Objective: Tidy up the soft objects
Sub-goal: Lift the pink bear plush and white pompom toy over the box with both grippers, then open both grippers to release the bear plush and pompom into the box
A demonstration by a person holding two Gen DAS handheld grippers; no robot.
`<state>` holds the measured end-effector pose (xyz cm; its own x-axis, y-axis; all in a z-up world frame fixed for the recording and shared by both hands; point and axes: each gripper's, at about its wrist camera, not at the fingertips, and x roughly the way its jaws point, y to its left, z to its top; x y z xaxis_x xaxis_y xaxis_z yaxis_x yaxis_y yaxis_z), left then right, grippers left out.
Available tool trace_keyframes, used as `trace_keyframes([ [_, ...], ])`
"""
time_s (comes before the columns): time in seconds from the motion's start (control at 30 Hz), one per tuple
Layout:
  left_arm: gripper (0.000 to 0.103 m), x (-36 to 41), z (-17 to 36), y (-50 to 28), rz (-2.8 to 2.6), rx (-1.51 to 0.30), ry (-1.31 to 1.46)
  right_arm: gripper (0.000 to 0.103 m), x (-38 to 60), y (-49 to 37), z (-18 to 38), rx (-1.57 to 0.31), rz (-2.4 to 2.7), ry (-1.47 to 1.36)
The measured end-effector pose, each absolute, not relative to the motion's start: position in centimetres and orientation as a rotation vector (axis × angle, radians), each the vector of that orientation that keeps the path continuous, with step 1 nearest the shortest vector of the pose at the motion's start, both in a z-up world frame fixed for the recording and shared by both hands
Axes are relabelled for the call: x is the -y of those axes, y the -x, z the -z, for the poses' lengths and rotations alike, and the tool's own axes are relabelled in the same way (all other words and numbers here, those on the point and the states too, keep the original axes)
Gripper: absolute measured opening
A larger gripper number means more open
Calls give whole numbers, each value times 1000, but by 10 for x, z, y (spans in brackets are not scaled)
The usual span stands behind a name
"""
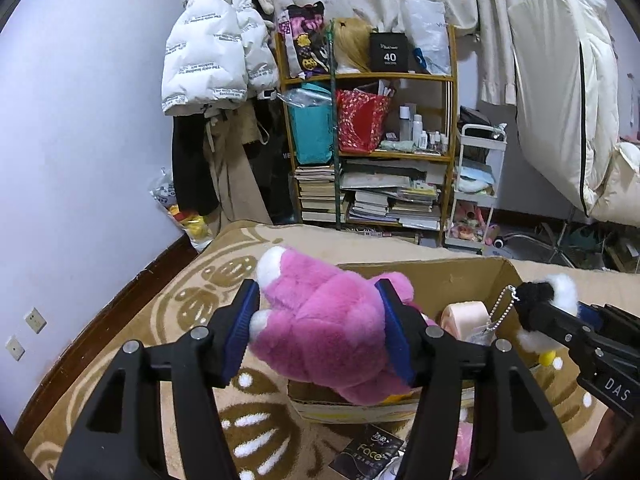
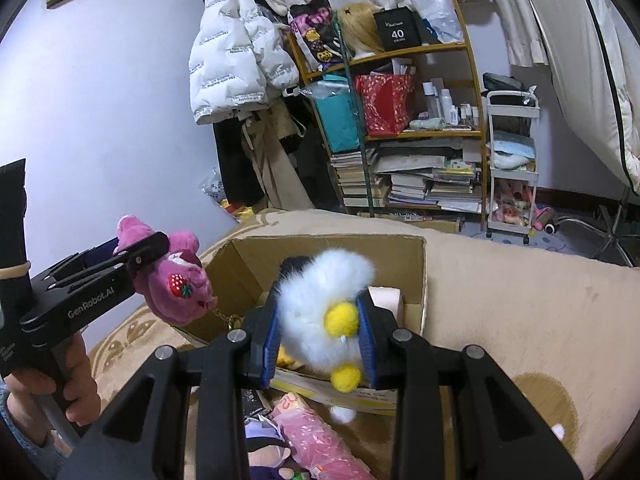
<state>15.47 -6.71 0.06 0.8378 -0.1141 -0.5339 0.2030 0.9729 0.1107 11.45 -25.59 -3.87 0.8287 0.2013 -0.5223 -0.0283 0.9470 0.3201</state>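
- The pink plush bear (image 1: 320, 328) sits clamped between the blue pads of the left gripper (image 1: 320, 328), its white-tipped paws poking out past the left finger; the fingers are closed in on its body from both sides.
- From the right wrist view the same bear (image 2: 176, 280) hangs off the left gripper (image 2: 140, 256) with a red strawberry patch facing out and a thin chain dangling below it.
- The white fluffy plush (image 2: 320, 320) with yellow pom-poms is pinched between the fingers of the right gripper (image 2: 320, 324), which are closed snugly on it; a black part of the toy shows just beyond the fingertips.
- In the left wrist view that toy (image 1: 556, 292) shows as black and white fur at the tip of the right gripper (image 1: 536, 312), with a ball chain (image 1: 500, 304) hanging beside it.
- Both toys are held above the open cardboard box (image 2: 416, 276), which lies ahead of and below both pairs of fingers; a pale pink roll (image 1: 466, 316) rests inside it.
- The box sits on a tan patterned blanket (image 1: 192, 292).
- Below the right fingers, nearer the camera, lie a pink wrapped packet (image 2: 316, 444) and a purple-and-cream plush (image 2: 264, 448).
- Far beyond the fingers stands a wooden bookshelf (image 1: 450, 128), with a white puffer jacket (image 1: 212, 48) hanging left of it.
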Motion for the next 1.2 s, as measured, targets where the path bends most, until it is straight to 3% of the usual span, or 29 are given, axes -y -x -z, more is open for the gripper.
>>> trace_keyframes([
  [0.4,61,78,17,-163,221,-625,-187,37,264,-124,57,-649,-104,-358],
  [0.6,69,72,21,-167,227,-656,-130,38,269,-125,63,-674,-93,-388],
  [1.07,71,68,28,-176,235,-721,-85,39,274,-127,67,-695,-103,-438],
  [1.2,71,69,26,-172,223,-732,-101,50,272,-122,63,-681,-110,-423],
])
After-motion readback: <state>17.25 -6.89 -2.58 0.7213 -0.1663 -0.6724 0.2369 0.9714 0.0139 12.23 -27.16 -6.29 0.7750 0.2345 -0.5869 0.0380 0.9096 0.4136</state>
